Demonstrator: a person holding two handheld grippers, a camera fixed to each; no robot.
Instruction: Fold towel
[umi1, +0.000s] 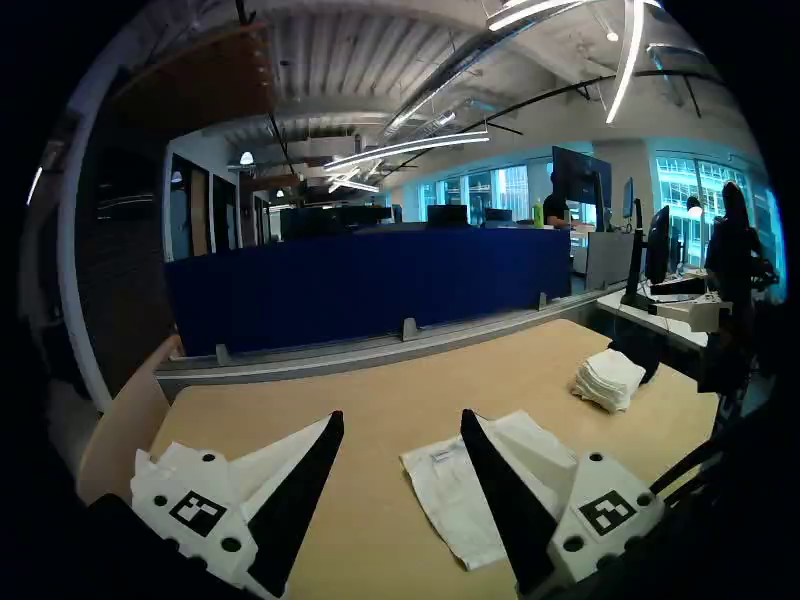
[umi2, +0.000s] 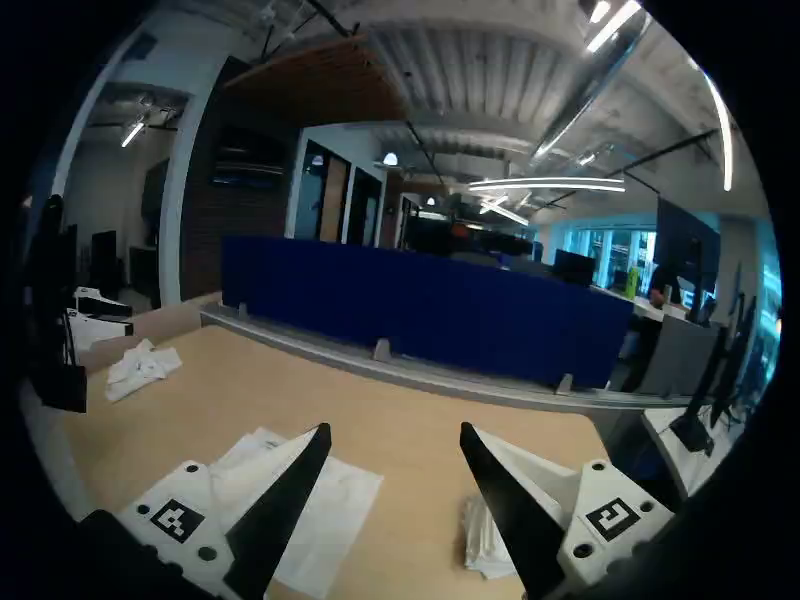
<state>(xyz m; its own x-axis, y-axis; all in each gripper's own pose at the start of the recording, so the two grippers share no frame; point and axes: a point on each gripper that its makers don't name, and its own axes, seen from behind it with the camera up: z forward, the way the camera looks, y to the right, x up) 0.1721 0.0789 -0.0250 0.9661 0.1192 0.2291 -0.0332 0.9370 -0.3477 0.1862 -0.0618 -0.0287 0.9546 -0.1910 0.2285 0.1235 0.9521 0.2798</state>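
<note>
Towel (umi1: 440, 490) lies flat on the table (umi1: 400, 390), open wood beyond its edges; left gripper (umi1: 401, 414) and right gripper (umi2: 395, 427) gape wide, empty.

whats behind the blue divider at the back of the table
Over the blue divider the tops of dark monitors show, with bright windows farther back. Whatever stands lower behind it is covered by the divider itself.

White towel (umi1: 437, 485), pale wood table (umi1: 420, 385), navy blue divider (umi1: 370, 285), white left tongs (umi1: 400, 415) with black inner faces
</note>
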